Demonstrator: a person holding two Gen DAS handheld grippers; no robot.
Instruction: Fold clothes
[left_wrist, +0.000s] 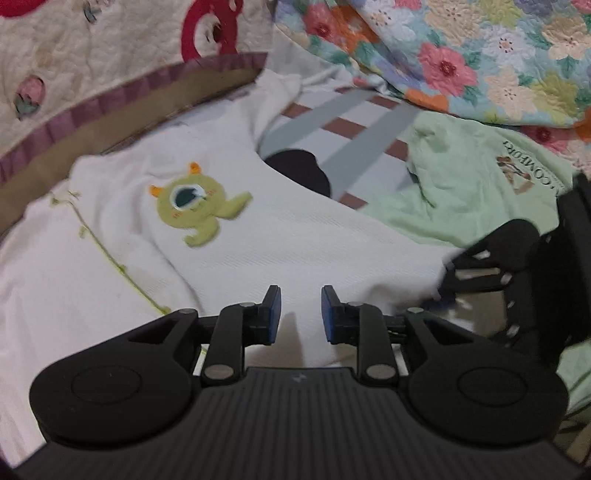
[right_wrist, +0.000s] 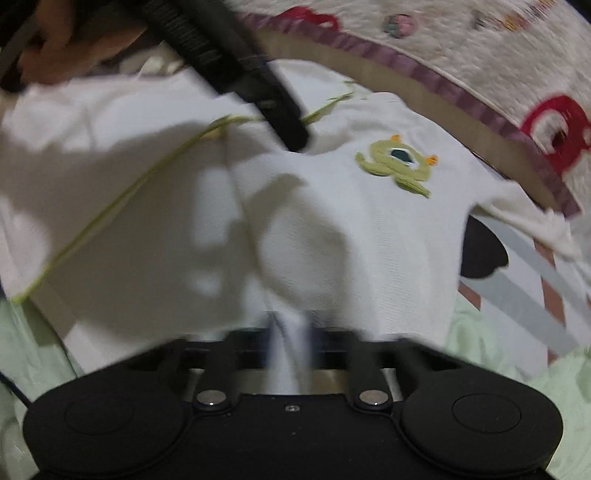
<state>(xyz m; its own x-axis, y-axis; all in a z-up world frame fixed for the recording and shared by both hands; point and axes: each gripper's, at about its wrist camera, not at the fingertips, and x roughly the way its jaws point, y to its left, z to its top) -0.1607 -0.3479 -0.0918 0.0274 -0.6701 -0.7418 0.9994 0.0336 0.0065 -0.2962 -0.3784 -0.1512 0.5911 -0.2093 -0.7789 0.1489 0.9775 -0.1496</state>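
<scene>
Close to the left camera, the left tongs (left_wrist: 301, 314) are spread apart with nothing between them, and they hang just over the near edge of the white top (left_wrist: 258, 236). Close to the right camera, the right tongs (right_wrist: 291, 332) look pressed together on a bit of that white top's edge, though the picture is blurry there. A little farther out, the top lies spread on the bed, with a green monster (left_wrist: 195, 203) sewn on its front and a thin green seam (left_wrist: 110, 254) running down one side. Next to it sits a pale green shirt (left_wrist: 469, 184), touching the white one. Behind both are a striped sheet (left_wrist: 351, 129), a flowery quilt (left_wrist: 461, 55) and a cream blanket (left_wrist: 92, 55). I think the fold of the white top is only just starting, as it is mostly flat. Next, the left tongs should pinch the near edge too, and then both can lift it up and lay it over toward the monster.
</scene>
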